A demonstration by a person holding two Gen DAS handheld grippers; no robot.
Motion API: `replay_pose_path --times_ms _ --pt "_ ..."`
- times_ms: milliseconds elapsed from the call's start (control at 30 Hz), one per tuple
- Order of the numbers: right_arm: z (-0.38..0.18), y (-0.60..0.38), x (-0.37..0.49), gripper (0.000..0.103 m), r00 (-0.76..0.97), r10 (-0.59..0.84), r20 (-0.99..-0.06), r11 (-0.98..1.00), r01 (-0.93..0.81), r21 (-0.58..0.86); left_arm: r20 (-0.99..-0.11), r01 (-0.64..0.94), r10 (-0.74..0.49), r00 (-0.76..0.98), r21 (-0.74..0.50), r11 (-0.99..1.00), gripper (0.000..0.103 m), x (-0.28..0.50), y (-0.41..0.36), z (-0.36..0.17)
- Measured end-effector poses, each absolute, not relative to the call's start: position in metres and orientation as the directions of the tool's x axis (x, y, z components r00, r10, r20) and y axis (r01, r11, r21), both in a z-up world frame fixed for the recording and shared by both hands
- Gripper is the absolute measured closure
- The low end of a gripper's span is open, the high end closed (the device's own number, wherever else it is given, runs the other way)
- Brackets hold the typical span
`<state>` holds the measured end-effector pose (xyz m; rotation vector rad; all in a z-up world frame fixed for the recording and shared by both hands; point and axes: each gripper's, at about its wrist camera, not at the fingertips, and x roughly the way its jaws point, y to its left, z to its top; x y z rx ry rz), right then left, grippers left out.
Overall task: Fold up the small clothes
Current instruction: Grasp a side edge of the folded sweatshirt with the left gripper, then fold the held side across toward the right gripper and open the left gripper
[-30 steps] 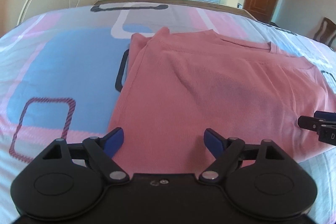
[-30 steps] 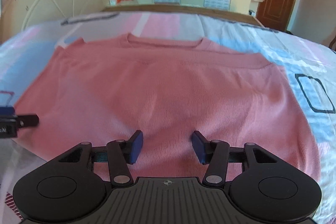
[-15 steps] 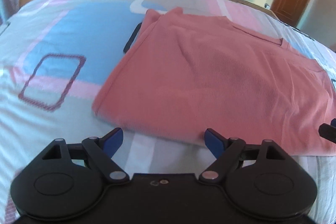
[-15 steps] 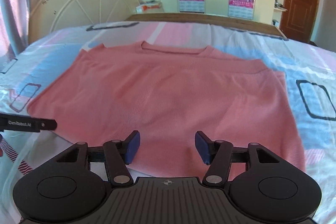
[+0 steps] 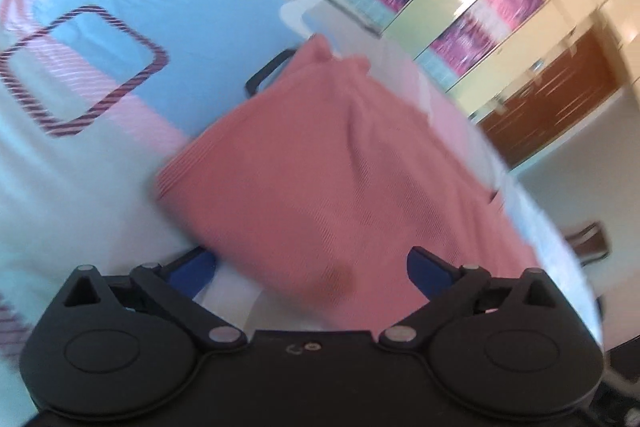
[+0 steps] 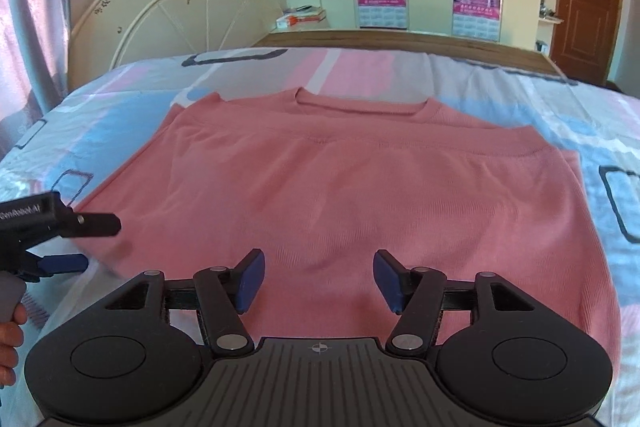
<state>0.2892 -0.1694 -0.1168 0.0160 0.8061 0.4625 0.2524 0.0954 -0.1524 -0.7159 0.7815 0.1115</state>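
Tilted sharply since half a second earlier, the left wrist view had swung toward the folded pink knit shirt (image 6: 344, 195), which lay flat on the pink, blue and white patterned bedspread (image 6: 120, 99), neckline toward the wooden footboard (image 6: 400, 39), long axis running side to side. Both the left gripper (image 5: 312, 267) and the right gripper (image 6: 318, 279) hovered at the near hem, jaws spread wide and grasping nothing.

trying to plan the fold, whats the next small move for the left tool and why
Probably ease the left tool in onto the pink shirt's near left corner and close: both tools are open and hold nothing, the shirt lies flat on the bed, and that corner sits at its tips.
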Motion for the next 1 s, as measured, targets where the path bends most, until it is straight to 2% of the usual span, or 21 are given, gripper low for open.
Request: replay_pose_path --times_ms 33,133,167,233,300,433,500,700,867,1000 --pt "-0.117 -0.167 0.293 0.043 0.605 0.396 -0.69 0.905 -0.387 0.179 -0.655 -0.34 -0.169 0.736 -0.574 0.745 0.004 0.256 0.099 -0.155" --pt "-0.118 -0.159 0.31 0.043 0.622 0.373 -0.689 0.917 -0.358 0.173 -0.601 -0.333 -0.177 0.779 -0.636 0.696 0.018 0.268 0.109 -0.161" --pt "-0.118 -0.157 0.315 0.043 0.631 0.364 -0.686 0.922 -0.348 0.17 -0.59 -0.334 -0.18 0.787 -0.653 0.68 0.035 0.273 0.113 -0.164" --pt "-0.118 -0.152 0.325 0.043 0.647 0.343 -0.681 0.93 -0.333 0.153 -0.574 -0.338 -0.18 0.799 -0.675 0.655 0.054 0.281 0.118 -0.171" --pt "-0.121 -0.146 0.335 0.043 0.651 0.324 -0.686 0.937 -0.321 0.138 -0.575 -0.349 -0.191 0.796 -0.693 0.63 0.084 0.29 0.124 -0.177" --pt "-0.144 -0.131 0.344 0.043 0.619 0.263 -0.74 0.94 -0.336 0.053 -0.576 -0.352 -0.177 0.798 -0.685 0.638 0.089 0.294 0.124 -0.179" --pt "-0.151 -0.13 0.344 0.043 0.635 0.254 -0.729 0.94 -0.341 0.031 -0.566 -0.333 -0.174 0.805 -0.676 0.658 0.09 0.295 0.121 -0.172" --pt "-0.149 -0.141 0.349 0.043 0.619 0.294 -0.728 0.937 -0.338 0.09 -0.495 -0.165 -0.191 0.848 -0.588 0.792 0.091 0.305 0.086 -0.114" --pt "-0.129 -0.171 0.341 0.043 0.636 0.352 -0.687 0.933 -0.295 0.205 -0.439 0.092 -0.323 0.838 -0.471 0.877 0.091 0.336 0.007 -0.064" --pt "-0.112 -0.223 0.328 0.043 0.687 0.305 -0.66 0.952 -0.216 0.215 -0.444 0.274 -0.464 0.766 -0.427 0.862 0.091 0.358 -0.072 -0.058"
